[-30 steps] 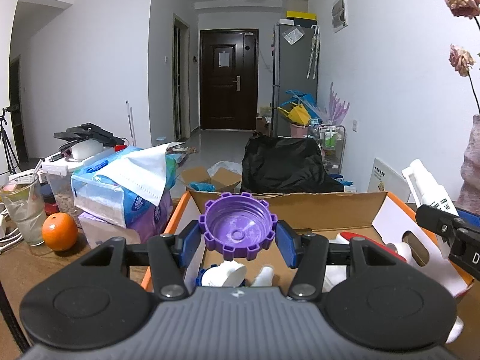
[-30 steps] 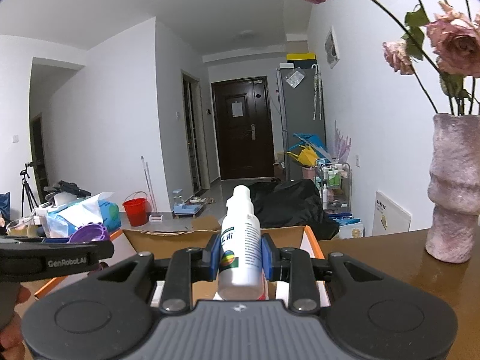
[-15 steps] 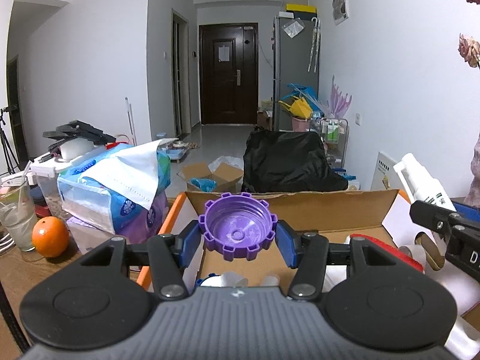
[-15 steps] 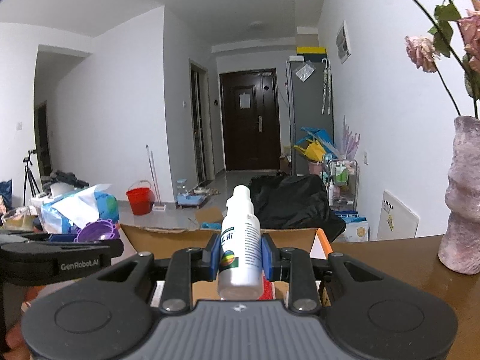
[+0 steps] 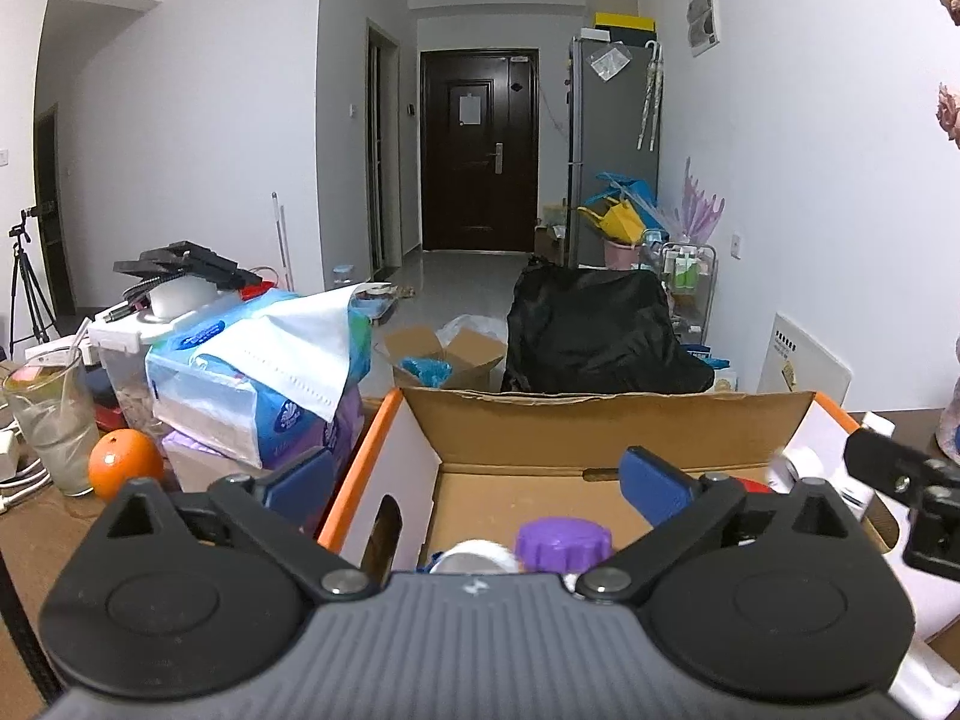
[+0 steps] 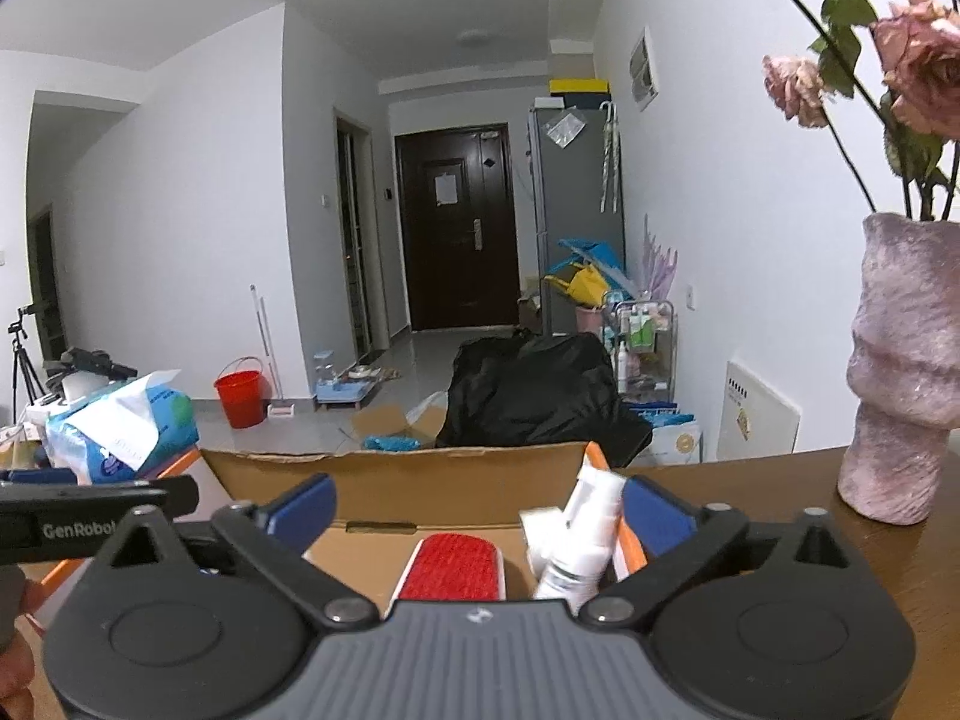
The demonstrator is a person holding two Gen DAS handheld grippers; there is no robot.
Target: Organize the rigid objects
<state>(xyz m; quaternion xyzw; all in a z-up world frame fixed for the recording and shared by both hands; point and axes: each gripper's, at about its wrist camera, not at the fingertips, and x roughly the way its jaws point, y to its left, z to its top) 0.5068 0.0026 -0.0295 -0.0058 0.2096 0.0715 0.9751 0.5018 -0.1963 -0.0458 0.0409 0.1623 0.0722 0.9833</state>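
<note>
You are working at a brown wooden table (image 6: 774, 489) in a white-walled room, with a dark door (image 5: 478, 150) at 12 o'clock down the hall and a grey fridge (image 6: 575, 210) just right of it. An open cardboard box (image 5: 600, 420) sits on the table under both grippers. Only your left camera shows the orange (image 5: 125, 461), the glass (image 5: 51, 414) and the tissue packs (image 5: 258, 378) at 9 o'clock; only your right camera shows the pink vase (image 6: 900, 372) of dried roses at 3 o'clock, the red bucket (image 6: 240, 390) on the floor and the red brush (image 6: 450, 567) lying in the box. Your left gripper (image 5: 474, 483) now has its fingers spread wide with nothing between them; the purple cap (image 5: 564, 543) it clamped half a second ago lies in the box below, beside a white cap (image 5: 474, 555). Your right gripper (image 6: 477, 507) has likewise opened, and the white bottle (image 6: 585, 540) it gripped upright now leans tilted in the box by the right finger, blurred.
</note>
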